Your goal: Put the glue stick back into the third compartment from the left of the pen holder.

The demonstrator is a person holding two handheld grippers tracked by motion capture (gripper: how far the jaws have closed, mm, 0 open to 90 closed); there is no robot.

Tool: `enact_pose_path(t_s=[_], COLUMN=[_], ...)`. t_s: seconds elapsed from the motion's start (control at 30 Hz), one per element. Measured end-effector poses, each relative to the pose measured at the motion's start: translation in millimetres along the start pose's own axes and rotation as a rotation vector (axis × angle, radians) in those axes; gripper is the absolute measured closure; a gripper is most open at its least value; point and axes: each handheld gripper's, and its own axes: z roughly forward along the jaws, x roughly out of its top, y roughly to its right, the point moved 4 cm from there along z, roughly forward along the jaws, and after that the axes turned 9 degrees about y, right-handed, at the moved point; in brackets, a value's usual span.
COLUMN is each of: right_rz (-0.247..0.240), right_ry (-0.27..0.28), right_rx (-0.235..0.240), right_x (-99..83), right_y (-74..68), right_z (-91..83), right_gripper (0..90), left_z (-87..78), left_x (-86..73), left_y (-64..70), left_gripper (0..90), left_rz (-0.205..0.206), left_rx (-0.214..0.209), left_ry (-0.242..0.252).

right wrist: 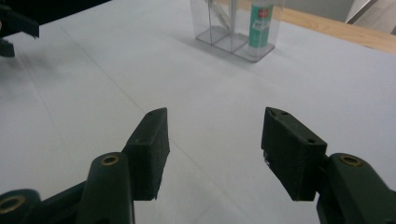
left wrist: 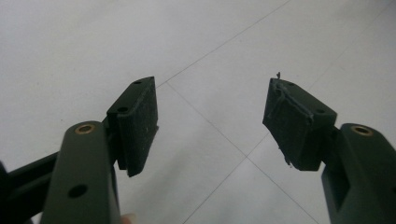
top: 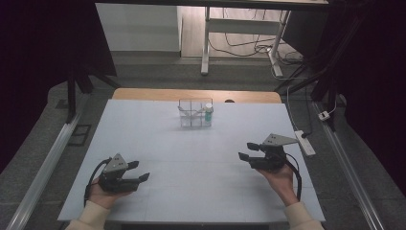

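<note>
— Black jaws on the left gripper (top: pixel 138 171), grey three-cornered plate on top; pale cream sleeve (top: pixel 91 218) behind the fingers.

— Same black on the right gripper (top: pixel 245 151), with small brass-coloured rivets near the jaw roots. Dark, rough pads (left wrist: pixel 140 123), frayed at one edge.

— Under both sets of fingers, a white table (top: pixel 191 158) crossed by thin grey lines.

— Ahead of the right fingertips, a clear box (right wrist: pixel 233 28); inside it, a green-and-white tube (right wrist: pixel 259 23) with a red mark.

— Beyond that, a tan wooden edge (right wrist: pixel 336 30).
</note>
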Motion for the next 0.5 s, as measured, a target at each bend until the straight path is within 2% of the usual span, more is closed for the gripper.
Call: enact_pose_path(t_s=[0.27,0.5], right_rz=[-0.001,-0.003], right_ry=[-0.013,-0.006], right_rx=[0.012,0.013], right_x=[-17.3,-19.8], right_y=[-1.1,0.4], right_z=[-11.8,-15.5], right_gripper=[40.2,39.9], left_z=[0.6,0.6], left_x=[1.0,1.4], left_y=[0.0,-0.5], left_gripper=[35.5,35.5], left_rz=[-0.001,-0.003], left_rx=[0.002,0.002], left_ry=[0.002,0.004])
